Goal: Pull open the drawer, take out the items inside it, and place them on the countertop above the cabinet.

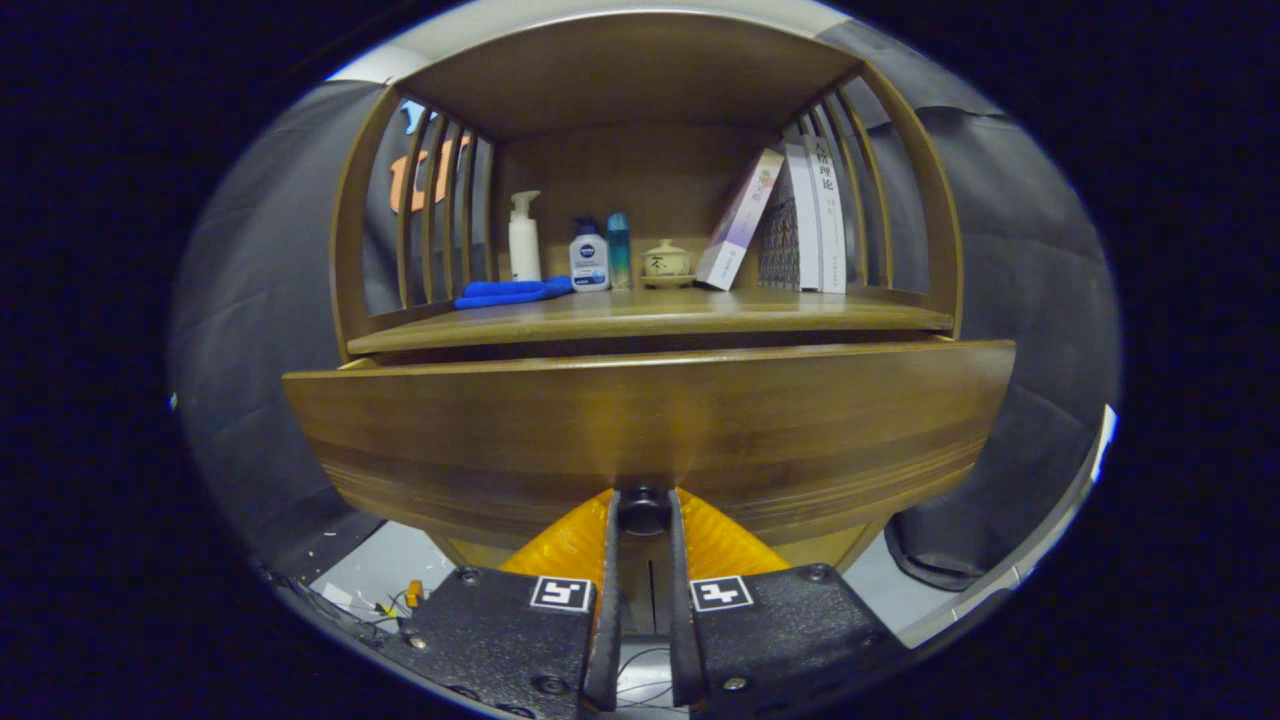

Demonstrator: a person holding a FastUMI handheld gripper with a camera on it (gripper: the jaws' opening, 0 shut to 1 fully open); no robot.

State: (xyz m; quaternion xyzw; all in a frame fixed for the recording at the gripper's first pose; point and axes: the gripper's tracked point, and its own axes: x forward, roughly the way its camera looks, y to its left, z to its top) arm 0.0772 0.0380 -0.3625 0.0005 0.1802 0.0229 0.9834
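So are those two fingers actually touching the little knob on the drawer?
Touching. In the gripper view, the fingers press the dark knob from both sides, no gap visible.

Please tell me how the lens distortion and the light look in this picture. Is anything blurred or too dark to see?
In the gripper view, fisheye distortion bows the drawer front into a curve; the claw closed on the dark knob looks sharp; light falls evenly on the countertop and bottles, while the gap beneath the countertop lies in deep shadow, hiding the drawer's inside.

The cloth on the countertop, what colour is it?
Blue, clearest in the gripper view: the cloth lies beside the pump bottle.
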